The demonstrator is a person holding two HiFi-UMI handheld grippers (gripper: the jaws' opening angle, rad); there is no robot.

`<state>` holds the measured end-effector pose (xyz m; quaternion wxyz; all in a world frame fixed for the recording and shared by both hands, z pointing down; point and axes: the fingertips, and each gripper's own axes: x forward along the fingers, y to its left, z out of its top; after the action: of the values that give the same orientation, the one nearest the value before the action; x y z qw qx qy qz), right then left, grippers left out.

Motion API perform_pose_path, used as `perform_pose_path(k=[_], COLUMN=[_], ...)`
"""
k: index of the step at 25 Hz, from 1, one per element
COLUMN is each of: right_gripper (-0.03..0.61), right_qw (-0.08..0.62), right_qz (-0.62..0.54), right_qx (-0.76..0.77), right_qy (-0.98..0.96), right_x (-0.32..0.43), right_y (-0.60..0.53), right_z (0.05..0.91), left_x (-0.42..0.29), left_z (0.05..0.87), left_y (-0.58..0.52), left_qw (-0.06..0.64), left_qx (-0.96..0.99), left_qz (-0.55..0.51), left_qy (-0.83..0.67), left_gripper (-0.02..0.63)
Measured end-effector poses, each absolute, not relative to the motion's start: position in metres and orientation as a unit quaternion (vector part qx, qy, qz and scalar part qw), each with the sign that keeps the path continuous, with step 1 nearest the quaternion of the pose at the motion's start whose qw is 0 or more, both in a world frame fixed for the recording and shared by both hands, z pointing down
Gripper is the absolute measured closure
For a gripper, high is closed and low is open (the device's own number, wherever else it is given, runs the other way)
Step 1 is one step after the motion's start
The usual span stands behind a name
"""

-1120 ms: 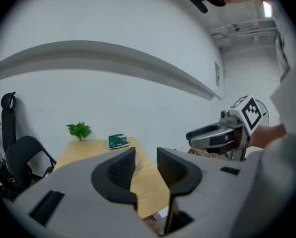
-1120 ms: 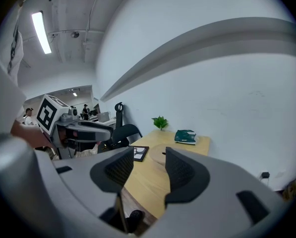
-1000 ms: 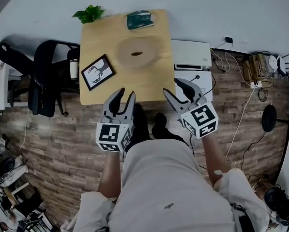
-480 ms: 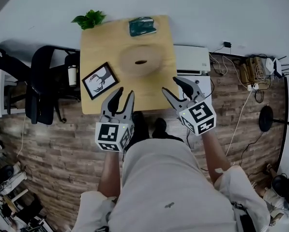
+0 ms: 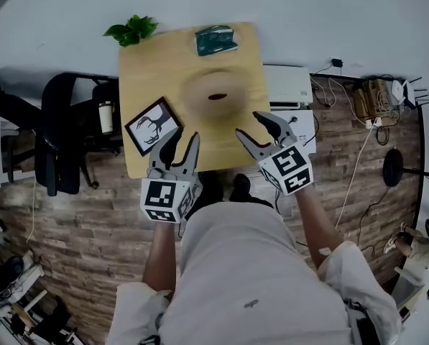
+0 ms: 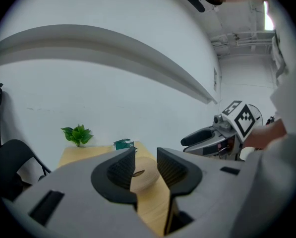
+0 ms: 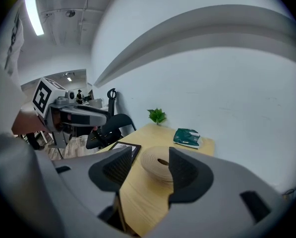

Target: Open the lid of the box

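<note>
Round wooden box (image 5: 218, 95) sat lidded at mid-table (image 5: 149, 70), contents hidden | left gripper (image 5: 183, 138) agape, empty | right gripper (image 5: 250, 124) had just widened, empty | both had advanced toward the box.

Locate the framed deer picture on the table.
In the head view, the framed picture lies near the table's front left corner, left of the round box and beyond the left gripper.

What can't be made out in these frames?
Box lid seam: head view, blurred and too small.
Box sides: both gripper views, partly behind the jaws.
Frame: right gripper view, mostly behind the right tool, whose empty jaws have just been opening.
Packet print: every view, too small.
</note>
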<state>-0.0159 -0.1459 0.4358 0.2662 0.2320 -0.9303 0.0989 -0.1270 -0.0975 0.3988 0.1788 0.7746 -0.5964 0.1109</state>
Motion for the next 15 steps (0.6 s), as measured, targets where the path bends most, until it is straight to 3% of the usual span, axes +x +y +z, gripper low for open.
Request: perform_pose_path(k=[15], right_gripper=[0.354], right_qw=[0.334], right_qz=[0.06], right_qx=[0.238], right_qy=[-0.91], right_x=[-0.077], right_y=[-0.149], right_z=[0.474], left_x=[-0.166], left_z=[0.425], left_y=[-0.114], left_qw=[0.201], left_qx=[0.806], left_qz=[0.122], left_qy=[-0.543], left_gripper=[0.497])
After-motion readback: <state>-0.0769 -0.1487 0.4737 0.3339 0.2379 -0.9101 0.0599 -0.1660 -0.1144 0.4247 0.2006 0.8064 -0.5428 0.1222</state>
